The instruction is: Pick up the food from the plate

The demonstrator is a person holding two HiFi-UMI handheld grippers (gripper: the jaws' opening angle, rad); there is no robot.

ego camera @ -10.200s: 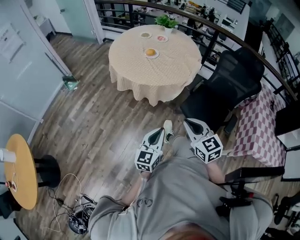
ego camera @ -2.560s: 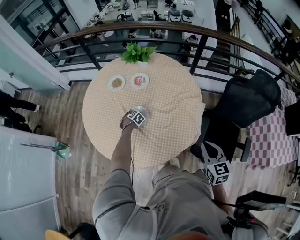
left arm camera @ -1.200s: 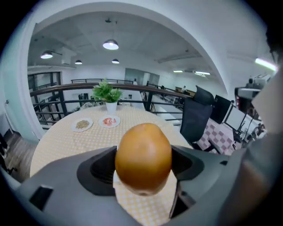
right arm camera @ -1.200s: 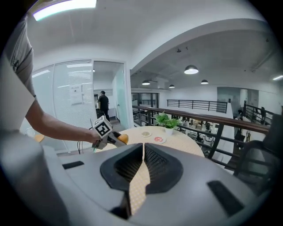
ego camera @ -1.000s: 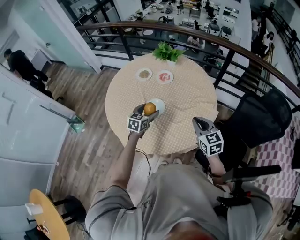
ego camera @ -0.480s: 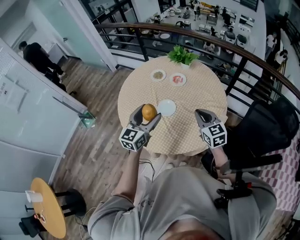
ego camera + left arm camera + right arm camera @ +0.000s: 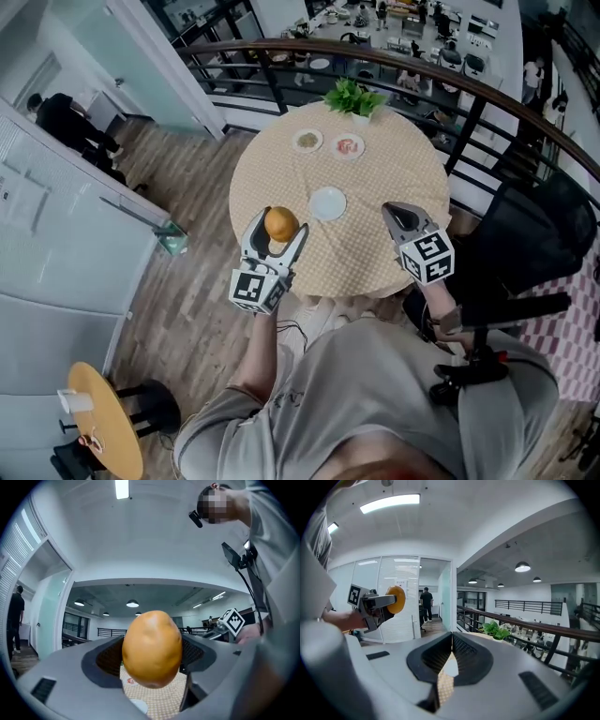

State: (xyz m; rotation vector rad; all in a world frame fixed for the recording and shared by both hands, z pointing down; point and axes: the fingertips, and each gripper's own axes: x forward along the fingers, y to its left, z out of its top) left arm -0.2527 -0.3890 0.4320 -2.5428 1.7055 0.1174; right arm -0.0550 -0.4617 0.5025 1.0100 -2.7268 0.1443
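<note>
Now the left hand-held gripper, clenched on the round orange food, has carried it clear of the white plate, left bare on the table, so the pick-up looks complete, while the right hand-held gripper hangs closed and empty.

I log, off-task: round worktop under check cloth; plant at its far edge; two small dishes side by side near it; railing beyond; black chair right; side table lower left; person in black far left.
</note>
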